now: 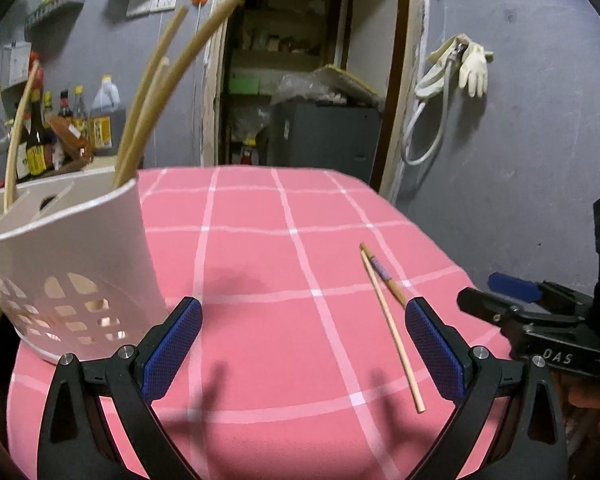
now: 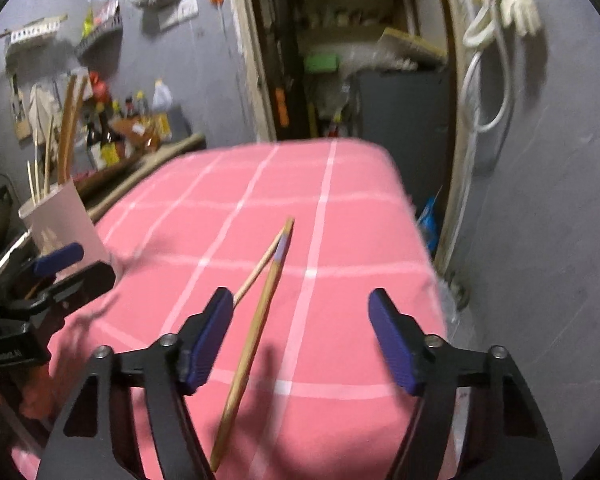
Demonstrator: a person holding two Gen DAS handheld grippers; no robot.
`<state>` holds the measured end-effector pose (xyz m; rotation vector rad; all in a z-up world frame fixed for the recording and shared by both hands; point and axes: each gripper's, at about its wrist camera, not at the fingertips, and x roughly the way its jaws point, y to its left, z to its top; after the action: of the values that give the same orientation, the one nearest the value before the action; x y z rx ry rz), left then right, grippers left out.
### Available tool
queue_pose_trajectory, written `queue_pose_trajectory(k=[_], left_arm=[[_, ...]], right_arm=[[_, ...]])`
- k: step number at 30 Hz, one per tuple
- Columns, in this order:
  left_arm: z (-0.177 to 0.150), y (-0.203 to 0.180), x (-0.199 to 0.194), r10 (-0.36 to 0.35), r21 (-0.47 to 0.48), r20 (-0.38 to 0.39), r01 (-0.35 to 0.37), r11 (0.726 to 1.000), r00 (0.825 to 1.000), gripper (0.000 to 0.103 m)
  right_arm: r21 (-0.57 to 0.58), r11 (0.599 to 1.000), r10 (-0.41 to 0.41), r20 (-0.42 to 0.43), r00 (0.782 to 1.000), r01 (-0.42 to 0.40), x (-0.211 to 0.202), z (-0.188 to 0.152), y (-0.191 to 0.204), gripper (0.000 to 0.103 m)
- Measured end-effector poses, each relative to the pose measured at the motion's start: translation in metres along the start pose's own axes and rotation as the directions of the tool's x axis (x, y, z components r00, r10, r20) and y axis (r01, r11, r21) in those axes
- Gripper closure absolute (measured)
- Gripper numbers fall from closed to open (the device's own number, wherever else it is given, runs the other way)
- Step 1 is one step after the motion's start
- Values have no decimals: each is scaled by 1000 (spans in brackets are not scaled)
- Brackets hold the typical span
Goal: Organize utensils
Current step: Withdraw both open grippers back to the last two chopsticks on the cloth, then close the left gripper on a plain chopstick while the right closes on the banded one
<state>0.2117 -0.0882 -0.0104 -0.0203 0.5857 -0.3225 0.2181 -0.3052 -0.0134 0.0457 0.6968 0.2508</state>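
Blue-padded right gripper [image 2: 300,340] gapes over chopsticks [image 2: 252,336]; left gripper [image 1: 302,344] likewise empty.

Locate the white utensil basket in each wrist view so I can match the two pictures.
Left wrist view: the white utensil basket fills the left side, close up, long sticks standing in it.
Right wrist view: the basket is small, at the left edge, behind the left gripper.
Shared landmark: the two chopsticks lying on the pink checked cloth.
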Motion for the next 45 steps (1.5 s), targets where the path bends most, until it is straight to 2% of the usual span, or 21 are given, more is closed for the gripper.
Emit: queue_pose_trajectory(k=[3, 6, 10, 12, 16, 18, 21, 29, 32, 40, 45], left_arm=[[1, 3, 8, 1, -12, -43, -2, 1000, 999, 4], [0, 4, 12, 0, -16, -72, -1, 1000, 997, 4], [1, 4, 16, -3, -15, -93, 2, 1000, 996, 5], [2, 2, 19, -7, -10, -100, 6, 1000, 995, 5], [3, -1, 27, -28, 4, -125, 28, 1000, 992, 11], [4, -4, 33, -40, 10, -143, 42, 999, 989, 16], [6, -10, 45, -66, 21, -175, 70, 997, 982, 28], [12, -30, 77, -159, 43, -263, 176, 983, 952, 60], [15, -37, 89, -183, 46, -296, 205, 978, 938, 68], [22, -40, 111, -208, 17, -341, 227, 974, 917, 85], [24, -37, 113, -228, -10, -349, 240, 971, 909, 86]], right_arm=[[-18, 1000, 24, -76, 997, -26, 14, -1, 5, 46], [-28, 998, 43, -144, 989, -48, 28, -3, 7, 49], [-34, 998, 46, -193, 980, -54, 40, -2, 8, 54], [-38, 998, 38, -203, 978, -47, 42, -1, 8, 60], [-30, 999, 23, -203, 979, -29, 42, 1, 2, 77], [-13, 1000, 23, -201, 979, -26, 40, 1, -4, 86], [1, 1000, 16, -196, 980, -16, 39, 2, -11, 92], [18, 1000, -10, -186, 983, 13, 33, 2, -26, 93], [18, 1000, -2, -195, 981, 6, 35, 3, -28, 93], [8, 1000, 18, -231, 973, -17, 48, 15, -32, 92], [4, 999, 33, -268, 963, -34, 64, 26, -35, 88]])
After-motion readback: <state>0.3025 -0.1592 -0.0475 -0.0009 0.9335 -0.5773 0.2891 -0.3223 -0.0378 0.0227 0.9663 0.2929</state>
